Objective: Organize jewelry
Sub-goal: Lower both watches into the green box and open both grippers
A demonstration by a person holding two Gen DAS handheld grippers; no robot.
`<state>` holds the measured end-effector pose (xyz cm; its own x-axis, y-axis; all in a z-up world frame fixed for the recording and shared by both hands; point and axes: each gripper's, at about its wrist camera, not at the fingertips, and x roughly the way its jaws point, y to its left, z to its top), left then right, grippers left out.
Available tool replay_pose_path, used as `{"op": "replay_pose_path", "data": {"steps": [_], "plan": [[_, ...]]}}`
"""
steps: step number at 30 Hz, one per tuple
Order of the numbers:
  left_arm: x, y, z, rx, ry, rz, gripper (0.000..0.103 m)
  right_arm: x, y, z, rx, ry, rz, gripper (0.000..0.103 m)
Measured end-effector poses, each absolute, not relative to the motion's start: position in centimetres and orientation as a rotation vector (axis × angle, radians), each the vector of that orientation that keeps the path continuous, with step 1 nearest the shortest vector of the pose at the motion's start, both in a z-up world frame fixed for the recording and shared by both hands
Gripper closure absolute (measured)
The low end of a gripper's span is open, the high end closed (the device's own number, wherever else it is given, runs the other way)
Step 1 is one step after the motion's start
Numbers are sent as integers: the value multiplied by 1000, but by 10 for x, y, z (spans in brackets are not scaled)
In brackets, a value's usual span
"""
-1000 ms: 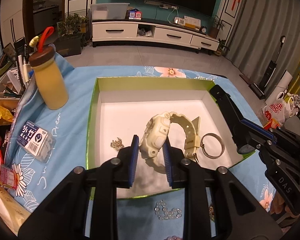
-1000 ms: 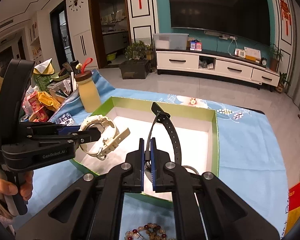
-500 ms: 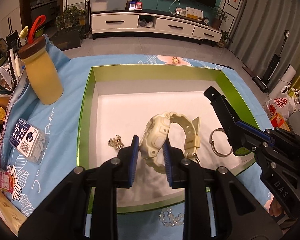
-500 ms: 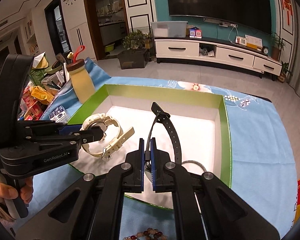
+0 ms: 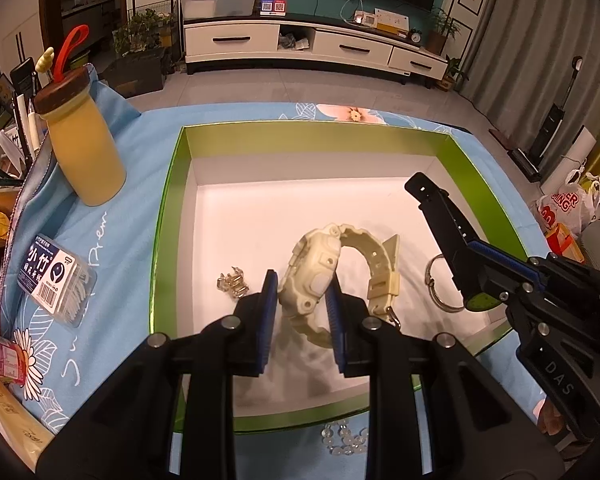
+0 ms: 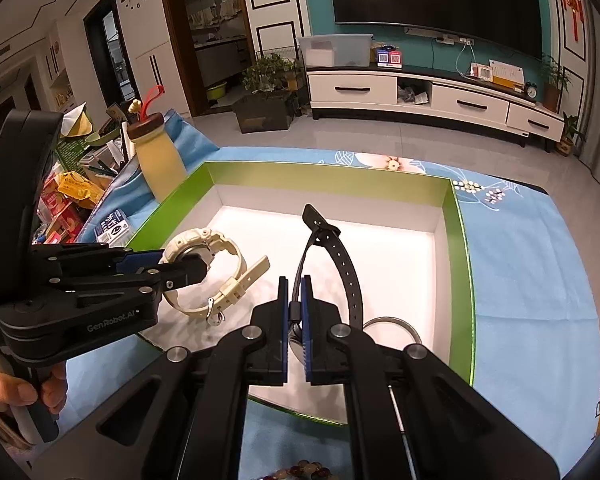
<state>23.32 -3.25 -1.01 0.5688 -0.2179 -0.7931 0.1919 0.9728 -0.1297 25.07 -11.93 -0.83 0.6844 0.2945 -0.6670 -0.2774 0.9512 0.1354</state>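
Cream watch (image 5: 314, 276) pinched at its case by left gripper (image 5: 302, 316), over the green box (image 5: 168, 216). Right gripper (image 6: 295, 320) pressed together on black watch (image 6: 346, 268). Risk: straps snag the metal ring (image 5: 440, 288) on release, dragging it.

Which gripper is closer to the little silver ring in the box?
The right gripper, holding the black watch, is right beside the silver ring. The left gripper, holding the cream watch, is farther away.

box (image 5: 168, 216) showing green walls, white floor | cloth (image 5: 112, 240) showing light blue with white flowers | watch (image 5: 312, 276) showing cream | strap (image 6: 346, 264) showing black | bottle (image 5: 84, 152) showing yellow, brown lid
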Motion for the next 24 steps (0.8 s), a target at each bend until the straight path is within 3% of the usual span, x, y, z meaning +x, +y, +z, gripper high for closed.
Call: {"op": "replay_pose_path", "data": {"steps": [24], "plan": [[237,-35,-12,-20,947,-226,78,256,-129,-12,40,763,303,98]]}}
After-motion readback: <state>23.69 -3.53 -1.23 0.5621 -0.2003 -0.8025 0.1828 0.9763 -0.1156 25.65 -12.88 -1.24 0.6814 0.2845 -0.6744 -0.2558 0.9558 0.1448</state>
